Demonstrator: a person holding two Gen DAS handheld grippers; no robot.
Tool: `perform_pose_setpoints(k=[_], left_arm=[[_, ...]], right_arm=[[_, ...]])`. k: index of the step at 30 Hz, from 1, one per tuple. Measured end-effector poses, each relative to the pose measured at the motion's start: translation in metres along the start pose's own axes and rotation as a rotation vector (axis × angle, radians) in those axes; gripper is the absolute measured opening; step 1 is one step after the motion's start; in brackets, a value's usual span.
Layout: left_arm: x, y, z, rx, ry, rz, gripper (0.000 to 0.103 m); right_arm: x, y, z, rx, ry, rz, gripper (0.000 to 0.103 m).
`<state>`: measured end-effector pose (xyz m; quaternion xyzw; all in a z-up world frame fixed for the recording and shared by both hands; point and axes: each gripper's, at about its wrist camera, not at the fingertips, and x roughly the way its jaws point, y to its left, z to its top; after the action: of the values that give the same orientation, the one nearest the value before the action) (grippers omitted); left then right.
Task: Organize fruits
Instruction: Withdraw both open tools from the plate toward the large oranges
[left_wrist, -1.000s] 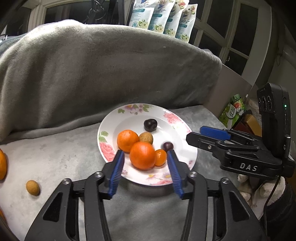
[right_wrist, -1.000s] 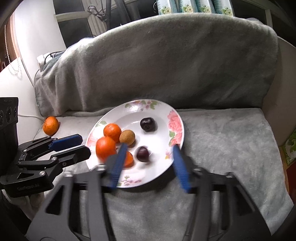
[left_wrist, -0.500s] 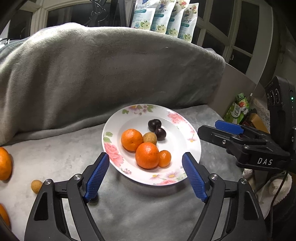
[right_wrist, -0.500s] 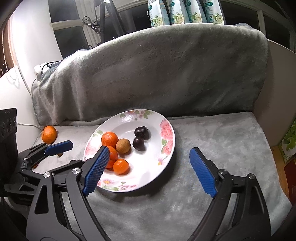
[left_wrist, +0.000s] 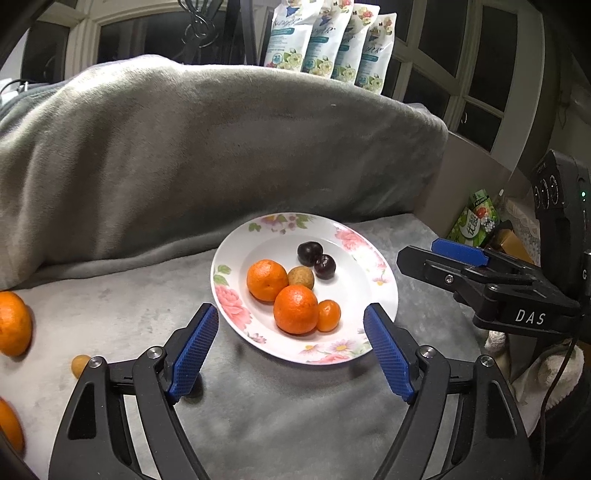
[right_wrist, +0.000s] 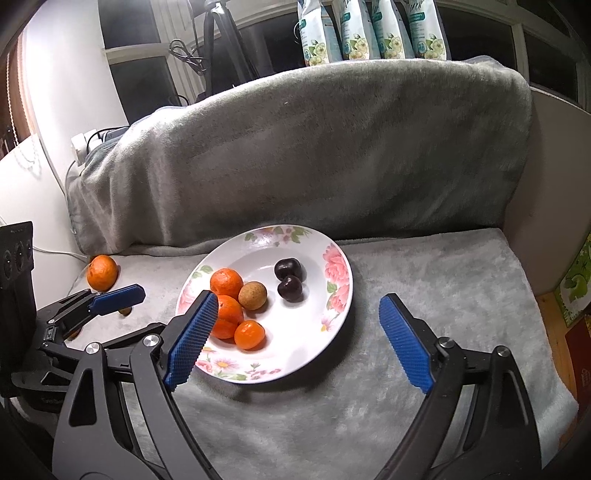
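Note:
A white flowered plate (left_wrist: 354, 236) lies on the grey blanket seat. On it are two oranges (left_wrist: 266, 279) (left_wrist: 295, 309), a small kumquat (left_wrist: 328, 315), a brown longan (left_wrist: 301, 277) and two dark cherries (left_wrist: 309, 253) touching each other. My left gripper (left_wrist: 291, 309) stands open at the plate's near rim, with nothing between its pads. My right gripper (right_wrist: 298, 297) is open too, its pads either side of the plate's near half and holding nothing. In the left wrist view it reaches in from the right (left_wrist: 443, 258). Loose fruit lies left of the plate: an orange (left_wrist: 13, 323), a small brown fruit (left_wrist: 79, 365), another orange (left_wrist: 9, 424).
A blanket-covered sofa back (left_wrist: 221, 147) rises right behind the plate. Several flowered packets (left_wrist: 332, 40) stand on the window ledge above it. A green carton (left_wrist: 476, 218) and a sofa arm (right_wrist: 535, 166) close off the right side. A power strip (right_wrist: 85, 140) lies far left.
Both grippers opened wide and drew back from the plate. The orange and the dark cherry they were around now lie free; that cherry now rests beside the other one.

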<state>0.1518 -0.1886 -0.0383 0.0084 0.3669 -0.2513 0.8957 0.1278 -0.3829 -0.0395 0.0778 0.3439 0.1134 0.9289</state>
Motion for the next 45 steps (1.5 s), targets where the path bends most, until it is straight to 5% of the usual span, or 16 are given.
perform_pose_setpoints(k=[27, 45], left_arm=[[-0.051, 0.010, -0.005, -0.012, -0.084, 0.018, 0.081], [-0.093, 0.067, -0.015, -0.067, -0.149, 0.093, 0.081]], right_arm=[[-0.020, 0.037, -0.001, -0.017, -0.013, 0.029, 0.091], [-0.003, 0.103, 0.008, -0.081, 0.013, 0.103, 0.091]])
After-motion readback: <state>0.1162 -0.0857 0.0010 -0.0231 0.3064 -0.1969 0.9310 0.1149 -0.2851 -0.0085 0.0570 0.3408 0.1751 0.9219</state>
